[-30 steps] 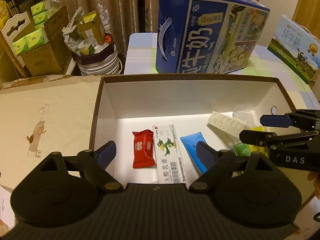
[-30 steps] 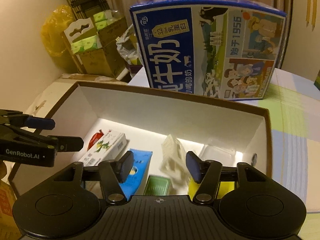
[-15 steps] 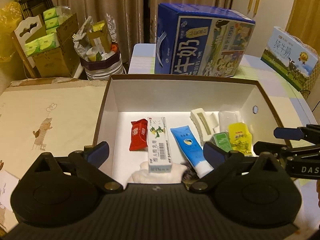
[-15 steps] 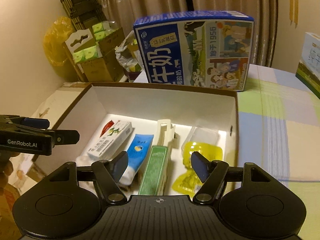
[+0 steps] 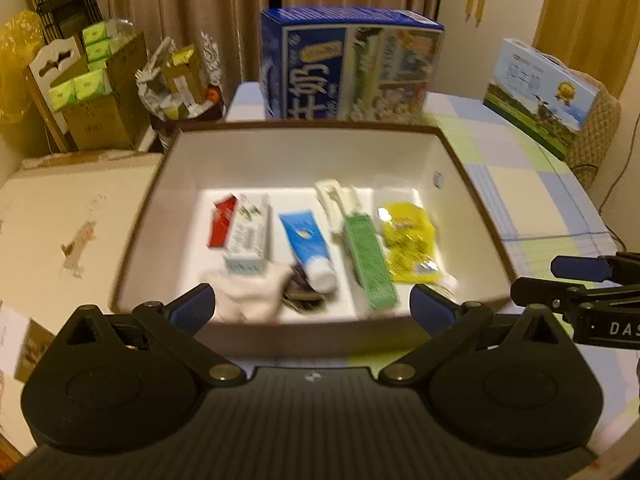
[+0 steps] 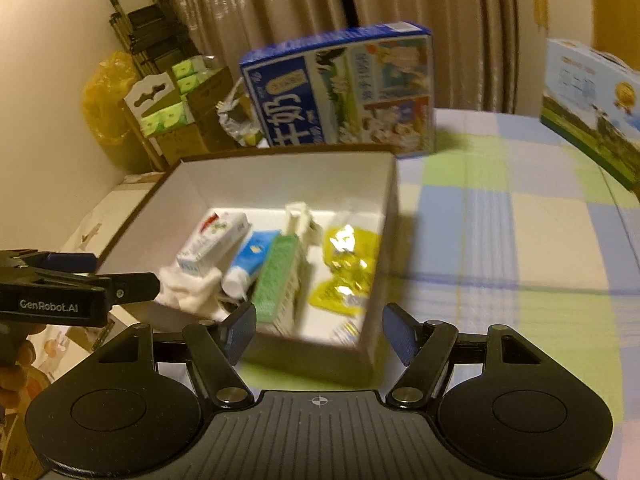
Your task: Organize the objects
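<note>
Box: one brown-rimmed, white-lined cardboard box (image 5: 472, 184) on the chequered tablecloth (image 6: 500, 240), open at the top, holding all the small items.
Packets: one red sachet (image 5: 221, 226) at the far left of the box; two yellow sachets (image 5: 408, 240) at the right, overlapping each other.
Cartons: one white medicine carton (image 5: 250, 236) just beside the red sachet; one long green carton (image 5: 368, 258) right of centre.
Tube: one blue tube with a white cap (image 5: 306, 244), between the white carton and the green carton.
Clip: one cream plastic piece (image 5: 332, 200) behind the green carton, touching it; blurred, its kind unclear.
Cloth: one white cloth (image 5: 250, 290) at the near wall, with a small dark object (image 5: 300, 300) beside it, too blurred to name.
Left gripper (image 5: 312, 306): fingers spread wide, holding nothing, hovering at the near edge of the box.
Right gripper (image 6: 320, 330): fingers spread wide, empty, at the box's near right corner.
Milk cases: two, a blue milk case (image 5: 348, 62) directly behind the box and a lighter milk case (image 5: 540, 96) well apart to the right.
Off the table: brown carton of green tissue packs (image 5: 100, 100), overfull bin (image 5: 180, 88), yellow bag (image 6: 104, 92), curtains (image 6: 400, 8).
In the way: the box's near wall hides part of the cloth.
</note>
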A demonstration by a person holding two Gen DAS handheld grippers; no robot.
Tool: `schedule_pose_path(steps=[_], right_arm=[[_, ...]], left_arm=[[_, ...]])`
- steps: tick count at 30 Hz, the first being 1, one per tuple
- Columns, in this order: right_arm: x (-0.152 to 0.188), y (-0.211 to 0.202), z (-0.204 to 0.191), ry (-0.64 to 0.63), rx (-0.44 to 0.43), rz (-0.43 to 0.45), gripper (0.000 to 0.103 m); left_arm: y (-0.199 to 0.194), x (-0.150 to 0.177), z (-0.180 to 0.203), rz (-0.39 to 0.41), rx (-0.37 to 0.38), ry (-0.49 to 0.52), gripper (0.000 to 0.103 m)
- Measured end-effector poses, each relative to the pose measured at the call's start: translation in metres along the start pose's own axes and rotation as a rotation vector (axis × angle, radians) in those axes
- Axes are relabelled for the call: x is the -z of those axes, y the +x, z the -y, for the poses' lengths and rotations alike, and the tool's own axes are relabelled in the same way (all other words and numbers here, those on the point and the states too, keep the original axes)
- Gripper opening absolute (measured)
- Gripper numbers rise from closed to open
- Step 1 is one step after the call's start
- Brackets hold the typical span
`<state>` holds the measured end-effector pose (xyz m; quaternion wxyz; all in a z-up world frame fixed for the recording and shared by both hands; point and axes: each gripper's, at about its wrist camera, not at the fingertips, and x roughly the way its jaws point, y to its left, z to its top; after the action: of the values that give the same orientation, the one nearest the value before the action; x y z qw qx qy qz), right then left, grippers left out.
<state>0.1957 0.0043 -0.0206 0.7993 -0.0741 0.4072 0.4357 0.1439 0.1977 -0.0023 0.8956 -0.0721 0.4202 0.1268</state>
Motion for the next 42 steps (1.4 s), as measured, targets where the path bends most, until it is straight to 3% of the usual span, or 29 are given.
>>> schedule_pose_path(steps=[10, 26, 42], right_arm=[[0.04, -0.055, 0.045, 0.046, 0.039, -0.037, 0.067], [0.094, -0.13, 0.092, 0.05, 0.079, -0.056, 0.067], [0.135, -0.172, 0.112, 0.067, 0.105, -0.067, 0.067]], left_arm=[[-0.023, 0.045, 0.061, -0.039, 0.022, 0.002, 0.102], [-0.056, 0.09, 0.146, -0.064, 0.063, 0.018, 0.102], [-0.08, 0.123, 0.185, -0.075, 0.056, 0.031, 0.102]])
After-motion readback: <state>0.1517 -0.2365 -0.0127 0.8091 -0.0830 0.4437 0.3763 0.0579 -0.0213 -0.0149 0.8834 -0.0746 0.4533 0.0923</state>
